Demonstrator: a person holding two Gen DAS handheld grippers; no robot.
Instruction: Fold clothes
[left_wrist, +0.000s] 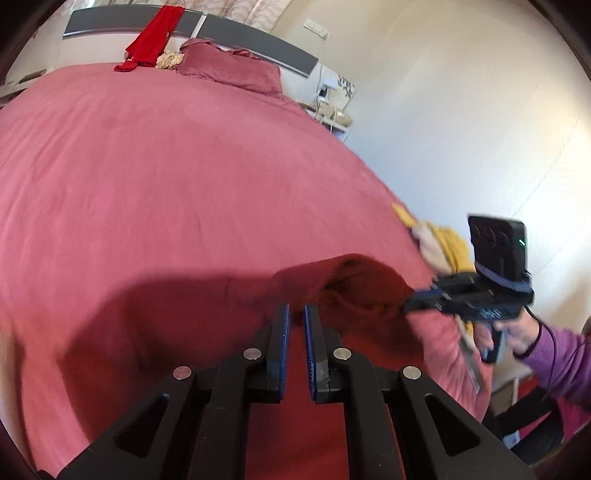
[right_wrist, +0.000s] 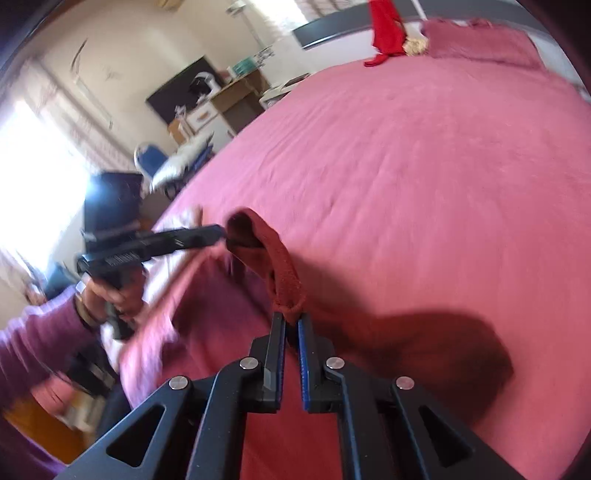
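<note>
Closest to me, my left gripper (left_wrist: 296, 314) has its jaws nearly pressed together, pinching an edge of the dark red garment (left_wrist: 354, 288). My right gripper (right_wrist: 291, 319) is likewise clamped on a bunched corner of the same garment, where a fold of cloth pokes up from between its blue pads (right_wrist: 303, 354). The garment hangs between the two grippers as a sagging band, lifted clear of the pink bedspread (left_wrist: 166, 166), which carries its dark shadow underneath. Each hand grips a handle below its tool: the right hand (left_wrist: 517, 332) shows in the left camera, the left hand (right_wrist: 114, 295) in the right camera, both in purple sleeves. Just past the right gripper, on the bed's edge, sits a yellow and pale heap (left_wrist: 439, 243); motion blur keeps me from saying what it is, probably more clothes. Farther off, near the headboard (left_wrist: 258, 40), lie a pink pillow (left_wrist: 229, 66), a small cream bundle (left_wrist: 168, 61) and a bright red garment (left_wrist: 151, 40) draped over the headboard.
</note>
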